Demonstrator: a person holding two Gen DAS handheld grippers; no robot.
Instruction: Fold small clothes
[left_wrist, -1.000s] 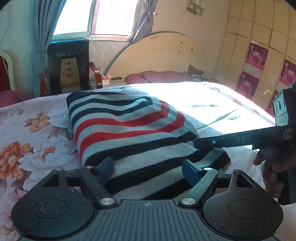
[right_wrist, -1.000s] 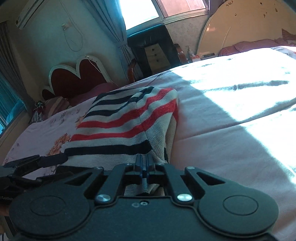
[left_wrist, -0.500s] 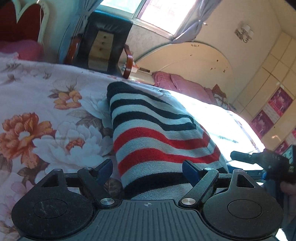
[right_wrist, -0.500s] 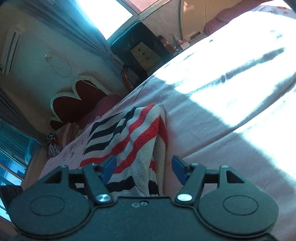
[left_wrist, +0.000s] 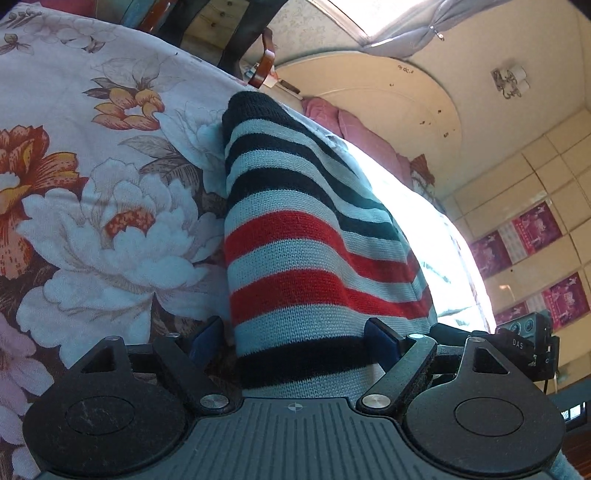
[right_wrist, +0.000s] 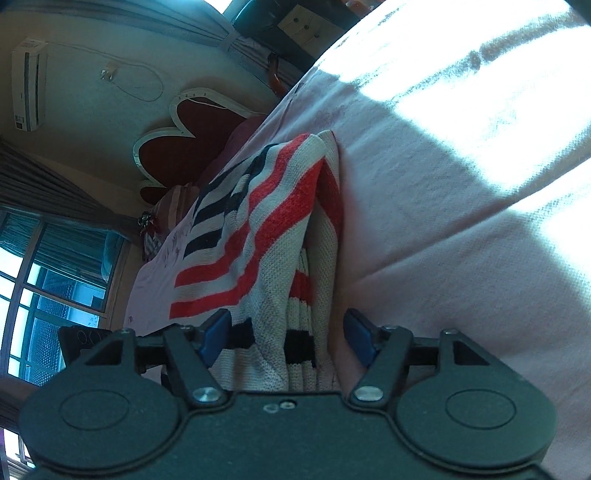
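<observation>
A folded knit sweater (left_wrist: 295, 236) with black, red and pale stripes lies on the bed. My left gripper (left_wrist: 297, 341) is open, its blue pads either side of the sweater's near left edge. In the right wrist view the same sweater (right_wrist: 273, 236) shows its folded layers at the right edge. My right gripper (right_wrist: 288, 341) is open, its pads spread around that near right edge. The other gripper's body shows at the far right of the left wrist view (left_wrist: 524, 347).
The bed has a floral sheet (left_wrist: 92, 192) on the left and a plain pink sheet (right_wrist: 461, 221) on the right with bright sun patches. A dark chair (left_wrist: 236, 40) and a round headboard (left_wrist: 388, 110) stand beyond the bed. A heart-shaped headboard (right_wrist: 184, 147) is by the wall.
My right gripper has opened and let go of the sweater edge. Both grippers have tilted and dropped lower toward the bed, closer to the sweater's near edge.
</observation>
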